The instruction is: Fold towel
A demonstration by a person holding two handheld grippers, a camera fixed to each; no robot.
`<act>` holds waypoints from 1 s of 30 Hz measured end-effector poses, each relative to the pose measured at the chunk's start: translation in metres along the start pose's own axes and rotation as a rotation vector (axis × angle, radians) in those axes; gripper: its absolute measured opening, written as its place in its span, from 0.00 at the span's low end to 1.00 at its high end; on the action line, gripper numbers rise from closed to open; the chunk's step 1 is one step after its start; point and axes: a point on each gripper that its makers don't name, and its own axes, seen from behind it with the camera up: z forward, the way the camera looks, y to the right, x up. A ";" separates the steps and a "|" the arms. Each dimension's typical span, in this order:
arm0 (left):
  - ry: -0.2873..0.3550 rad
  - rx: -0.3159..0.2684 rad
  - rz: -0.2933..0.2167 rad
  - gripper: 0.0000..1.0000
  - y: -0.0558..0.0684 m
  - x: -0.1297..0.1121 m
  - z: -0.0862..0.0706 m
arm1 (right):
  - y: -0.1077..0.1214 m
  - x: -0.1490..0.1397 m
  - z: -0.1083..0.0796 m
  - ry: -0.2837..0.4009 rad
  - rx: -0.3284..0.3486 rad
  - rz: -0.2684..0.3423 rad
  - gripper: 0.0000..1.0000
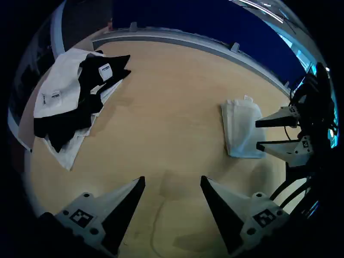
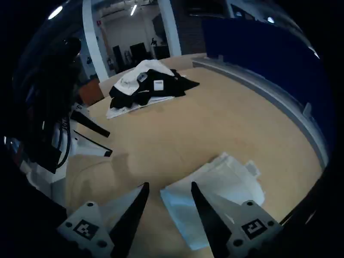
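Towel point(image 1: 241, 129) lies flat on wooden table point(image 1: 180, 86), looks folded small already. Long side runs toward far table edge in left gripper view. Right gripper point(image 2: 169, 184) just by towel's near corner, wide open, holds nothing. Left gripper point(image 1: 172, 178) well apart, wide open, holds nothing. Next, likely: right pinches corner for one more fold.

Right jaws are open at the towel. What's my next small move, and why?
Probably ease the right gripper forward and shut on the towel by its near corner: the jaws stand open, that corner lies between their tips, and nothing is gripped yet.
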 end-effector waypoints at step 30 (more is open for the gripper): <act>0.008 -0.009 0.030 0.96 0.001 0.003 -0.003 | 0.043 -0.105 -0.040 -0.117 -0.251 0.149 0.99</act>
